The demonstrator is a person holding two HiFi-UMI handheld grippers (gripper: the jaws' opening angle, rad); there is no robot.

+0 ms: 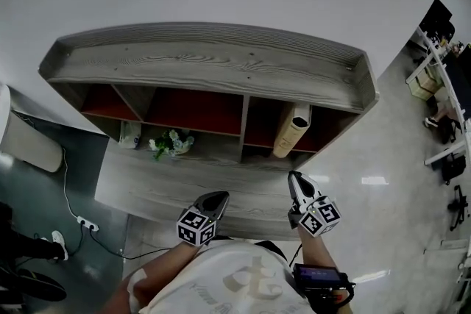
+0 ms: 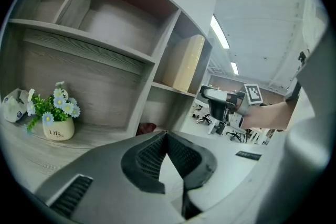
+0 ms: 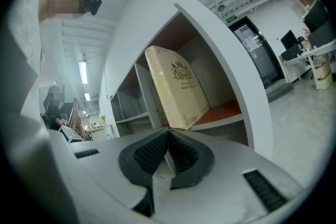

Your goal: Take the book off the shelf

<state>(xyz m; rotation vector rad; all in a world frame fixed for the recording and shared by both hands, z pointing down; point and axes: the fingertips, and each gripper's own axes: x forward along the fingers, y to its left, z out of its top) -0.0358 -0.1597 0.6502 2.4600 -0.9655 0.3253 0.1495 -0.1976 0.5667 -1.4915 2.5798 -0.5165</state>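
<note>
A cream book with a gold crest leans tilted in the right compartment of the grey wooden shelf. The right gripper view shows the book just ahead and above my right gripper, whose jaws are shut with nothing between them. In the head view the right gripper is a short way in front of the book's compartment. My left gripper hangs before the lower ledge, its jaws shut and empty. The left gripper view catches the book up to the right.
A small white pot of blue flowers and a pale packet stand on the lower ledge at left. The other upper compartments hold nothing. A power strip and cable lie on the floor at left. Desks and chairs stand at far right.
</note>
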